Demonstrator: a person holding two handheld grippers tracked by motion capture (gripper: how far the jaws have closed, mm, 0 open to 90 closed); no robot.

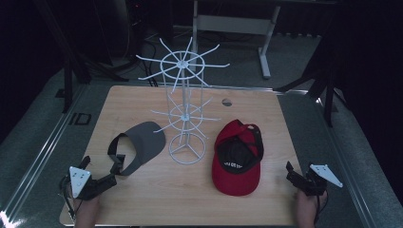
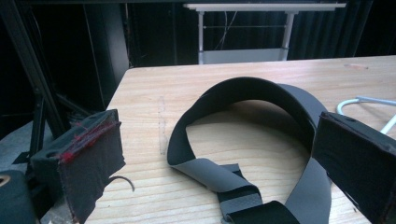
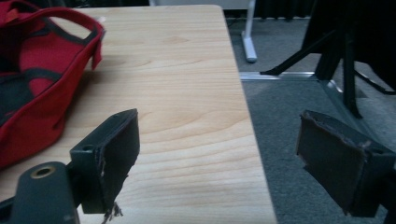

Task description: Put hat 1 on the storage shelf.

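A grey visor [image 1: 142, 144] lies on the wooden table [image 1: 157, 199], left of a white wire rack [image 1: 186, 114]. To the rack's right lies a red cap [image 1: 237, 159], upside down with its dark lining up. My left gripper [image 1: 100, 171] rests at the table's near left corner, open, pointing at the visor's strap. In the left gripper view the strap loop [image 2: 243, 93] lies between and just beyond the wide jaws of the left gripper [image 2: 219, 144], untouched. My right gripper [image 1: 300, 171] sits at the near right edge, open and empty. The right gripper [image 3: 219, 140] straddles the table edge, with the red cap [image 3: 32, 93] off to its left.
The rack's thin arms stick out all round at two heights above its ring base [image 2: 364, 100]. A small grey hole cover [image 1: 227, 101] sits in the tabletop behind the cap. Grey carpet and black stand legs [image 3: 336, 60] lie beyond the right edge. A white table frame [image 1: 233, 23] stands behind.
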